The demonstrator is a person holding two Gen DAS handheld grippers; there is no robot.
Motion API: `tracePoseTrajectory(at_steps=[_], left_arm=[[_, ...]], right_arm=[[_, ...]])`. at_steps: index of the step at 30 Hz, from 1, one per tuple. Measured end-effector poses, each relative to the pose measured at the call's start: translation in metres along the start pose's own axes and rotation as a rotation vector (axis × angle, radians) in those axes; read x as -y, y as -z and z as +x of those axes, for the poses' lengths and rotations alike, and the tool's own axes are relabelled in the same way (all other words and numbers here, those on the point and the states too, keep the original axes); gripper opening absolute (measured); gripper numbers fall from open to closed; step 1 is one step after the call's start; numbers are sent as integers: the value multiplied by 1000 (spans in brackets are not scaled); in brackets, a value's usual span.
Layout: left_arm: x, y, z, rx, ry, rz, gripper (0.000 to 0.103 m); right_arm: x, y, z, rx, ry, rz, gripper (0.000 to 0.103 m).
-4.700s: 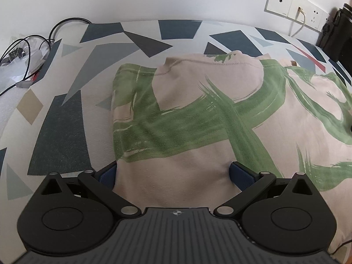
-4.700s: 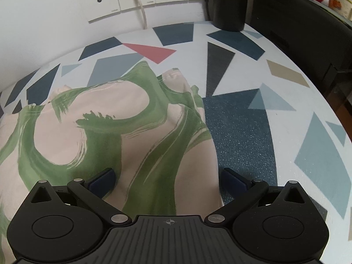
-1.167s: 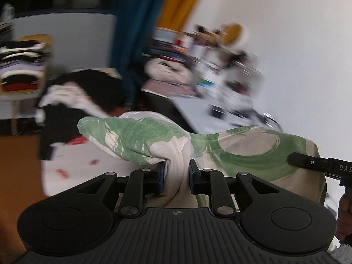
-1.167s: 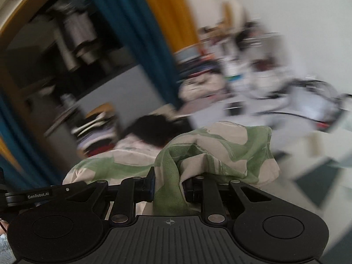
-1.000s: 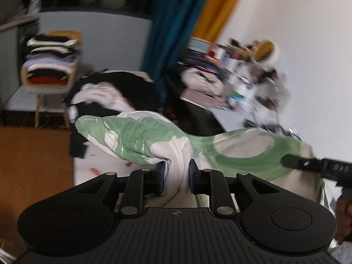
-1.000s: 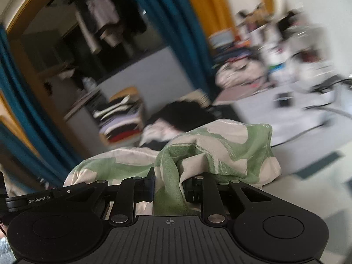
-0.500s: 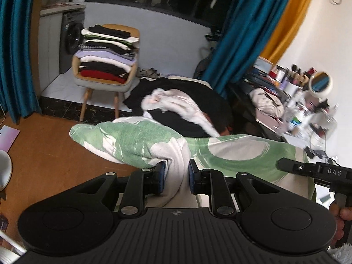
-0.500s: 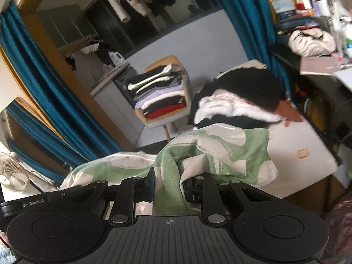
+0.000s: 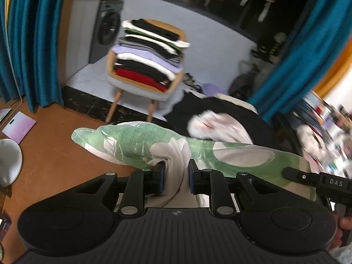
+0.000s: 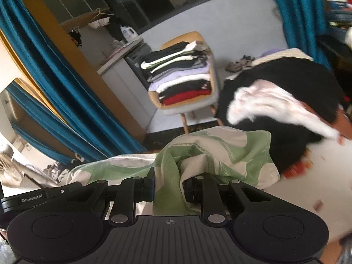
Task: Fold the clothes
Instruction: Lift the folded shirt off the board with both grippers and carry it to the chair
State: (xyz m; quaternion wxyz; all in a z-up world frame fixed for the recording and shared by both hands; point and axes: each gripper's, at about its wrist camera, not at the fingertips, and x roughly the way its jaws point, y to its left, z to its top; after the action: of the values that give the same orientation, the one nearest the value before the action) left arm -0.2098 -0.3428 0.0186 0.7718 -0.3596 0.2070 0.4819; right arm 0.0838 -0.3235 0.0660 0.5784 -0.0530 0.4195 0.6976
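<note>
A folded cream garment with green brush strokes (image 9: 140, 142) hangs in the air between both grippers. My left gripper (image 9: 175, 176) is shut on a bunched fold of it, and the cloth drapes left and right past the fingers. My right gripper (image 10: 168, 186) is shut on another bunch of the same garment (image 10: 220, 154). In the left wrist view the other gripper's black bar (image 9: 316, 181) shows at the right, held by a hand (image 9: 345, 224). A chair (image 9: 143, 88) bearing a stack of folded clothes (image 9: 151, 52) stands ahead, also seen as the stack (image 10: 182, 77) in the right wrist view.
A heap of unfolded black and white clothes (image 9: 220, 118) lies on a bed to the right of the chair. Teal curtains (image 9: 33, 33) hang on both sides. Orange wooden floor (image 9: 48, 149) lies below, with a washing machine (image 9: 107, 26) behind the chair and a pale flat case (image 9: 18, 126) at left.
Both grippers have swung with the garment from the cluttered desk and wall towards the chair and its stack, which now look nearer and more central. The grip on the cloth is unchanged.
</note>
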Motion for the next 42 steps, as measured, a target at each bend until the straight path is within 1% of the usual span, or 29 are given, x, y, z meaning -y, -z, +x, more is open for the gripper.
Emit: tracePoseTrajectory(at_steps=[2, 4, 7, 9, 11, 16, 21, 22, 25, 28, 30, 32, 36, 39, 42], left_arm=[[-12, -37, 18, 17, -14, 0, 21], [-20, -69, 33, 58, -25, 12, 21], [-31, -105, 55, 109, -17, -18, 21], [-39, -123, 71, 123, -6, -35, 21], [-51, -141, 92, 121, 5, -54, 21], [-88, -193, 156, 89, 43, -103, 21], [-125, -263, 225, 61, 107, -65, 21], [-133, -280, 238, 57, 116, -56, 21], [-158, -346, 271, 54, 144, -46, 21], [-174, -418, 293, 94, 166, 34, 21], [-181, -466, 309, 126, 179, 84, 21], [-186, -517, 327, 151, 190, 112, 21], [-186, -613, 367, 206, 210, 123, 21], [-182, -673, 401, 236, 198, 138, 21], [-187, -730, 439, 234, 199, 122, 21]], right_arm=[[-7, -30, 32, 3, -15, -1, 19], [-17, -62, 58, 12, -36, -27, 19], [-30, -106, 95, 22, -57, -67, 19], [-35, -131, 116, 29, -60, -95, 19], [-37, -153, 136, 34, -54, -112, 19], [-34, -195, 195, 36, -5, -96, 19], [-43, -237, 268, 67, 51, -79, 19], [-45, -246, 284, 75, 64, -67, 19], [-54, -288, 334, 90, 77, 32, 19], [-65, -340, 379, 115, 65, 89, 19], [-73, -380, 405, 147, 60, 79, 19], [-81, -420, 430, 181, 53, 65, 19], [-89, -505, 478, 245, 33, 33, 19], [-89, -574, 518, 288, 21, 4, 19], [-82, -633, 556, 313, 11, -4, 19]])
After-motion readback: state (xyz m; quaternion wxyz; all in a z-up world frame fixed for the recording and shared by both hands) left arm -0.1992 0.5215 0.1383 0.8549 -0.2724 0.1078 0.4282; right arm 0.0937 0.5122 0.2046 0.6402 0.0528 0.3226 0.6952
